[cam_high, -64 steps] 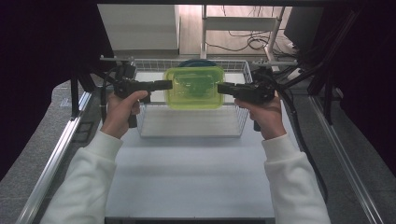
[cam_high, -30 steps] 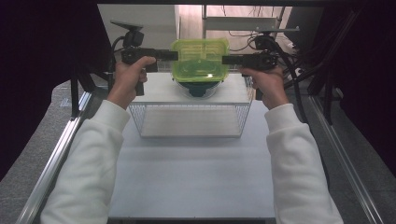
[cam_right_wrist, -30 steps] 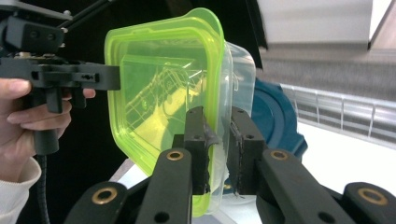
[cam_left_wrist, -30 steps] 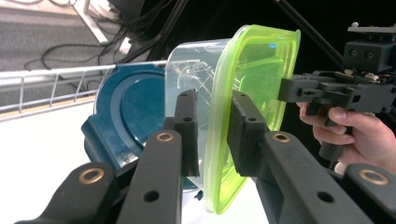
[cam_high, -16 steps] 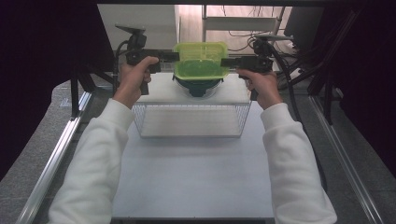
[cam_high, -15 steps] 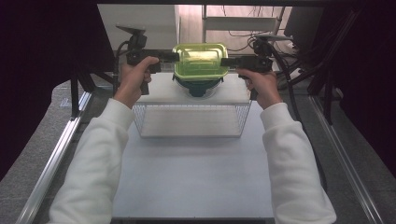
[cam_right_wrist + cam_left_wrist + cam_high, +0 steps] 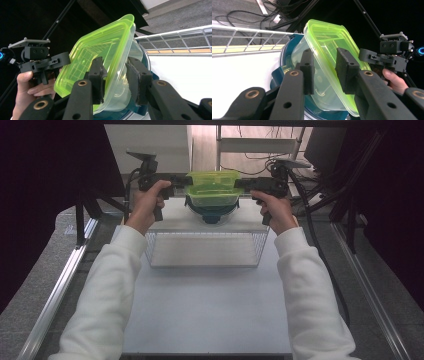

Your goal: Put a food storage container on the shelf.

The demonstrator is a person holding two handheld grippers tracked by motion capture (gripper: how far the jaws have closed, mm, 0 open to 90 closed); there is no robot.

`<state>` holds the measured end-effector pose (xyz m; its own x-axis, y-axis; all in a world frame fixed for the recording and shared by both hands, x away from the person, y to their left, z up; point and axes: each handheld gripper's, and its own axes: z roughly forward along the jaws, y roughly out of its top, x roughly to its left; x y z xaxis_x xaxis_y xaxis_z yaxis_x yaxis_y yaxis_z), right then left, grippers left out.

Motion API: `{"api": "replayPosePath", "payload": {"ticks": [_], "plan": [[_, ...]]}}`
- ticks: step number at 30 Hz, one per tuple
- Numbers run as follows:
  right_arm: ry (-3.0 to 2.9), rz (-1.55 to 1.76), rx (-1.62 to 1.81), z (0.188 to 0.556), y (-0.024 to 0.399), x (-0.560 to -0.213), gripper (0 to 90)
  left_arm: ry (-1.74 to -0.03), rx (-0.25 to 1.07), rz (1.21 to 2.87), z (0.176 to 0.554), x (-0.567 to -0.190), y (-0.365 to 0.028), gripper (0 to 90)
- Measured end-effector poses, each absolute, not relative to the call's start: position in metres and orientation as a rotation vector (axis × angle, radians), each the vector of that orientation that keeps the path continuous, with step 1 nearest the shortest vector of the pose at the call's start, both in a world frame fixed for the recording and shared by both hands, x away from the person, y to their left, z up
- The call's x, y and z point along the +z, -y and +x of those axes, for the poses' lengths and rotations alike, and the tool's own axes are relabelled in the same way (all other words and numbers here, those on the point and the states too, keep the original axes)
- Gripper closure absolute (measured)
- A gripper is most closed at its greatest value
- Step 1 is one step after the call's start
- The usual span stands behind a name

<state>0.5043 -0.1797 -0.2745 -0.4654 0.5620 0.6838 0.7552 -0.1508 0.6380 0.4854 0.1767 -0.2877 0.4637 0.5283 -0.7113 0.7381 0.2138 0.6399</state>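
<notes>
My left gripper (image 7: 184, 181) and right gripper (image 7: 241, 183) at 2 ends of green-lidded clear box (image 7: 212, 187). Jaws just been opening, box rim between them, pads loose now. Box sits tilted in blue bowl (image 7: 214, 212), just behind wire basket (image 7: 205, 251).

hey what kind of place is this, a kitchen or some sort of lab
Most likely a lab or recording bench, not a kitchen: a bare white table edged with metal framing rails, black curtains at the sides, loose cables on the floor behind, and a wire basket.
</notes>
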Motion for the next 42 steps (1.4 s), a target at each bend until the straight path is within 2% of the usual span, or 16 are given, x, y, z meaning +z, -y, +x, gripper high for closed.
{"api": "replayPosePath", "payload": {"ticks": [2,6,10,12,14,21,26,42], "plan": [[1.926,-1.532,-1.675,0.504,0.179,-0.274,62.7,-1.189,-0.201,1.449,0.485,-0.288,-0.176,67.1],[1.942,-1.574,-1.681,0.503,0.178,-0.275,52.1,-1.18,-0.18,1.449,0.484,-0.286,-0.173,60.7],[1.951,-1.571,-1.717,0.5,0.176,-0.273,38.1,-1.174,-0.135,1.431,0.48,-0.282,-0.172,47.4],[1.978,-1.558,-1.753,0.497,0.177,-0.27,33.2,-1.156,-0.124,1.43,0.476,-0.279,-0.17,39.7],[2.016,-1.516,-1.782,0.493,0.18,-0.266,29.6,-1.132,-0.088,1.45,0.47,-0.274,-0.169,36.1],[2.153,-1.41,-1.847,0.473,0.185,-0.253,24.9,-1.131,0.001,1.482,0.46,-0.27,-0.174,27.4],[2.242,-1.362,-1.845,0.462,0.188,-0.25,24.4,-1.107,-0.002,1.536,0.456,-0.276,-0.168,21.4],[2.243,-1.388,-1.835,0.461,0.192,-0.256,24.5,-1.051,-0.034,1.569,0.465,-0.282,-0.159,21.5]]}}
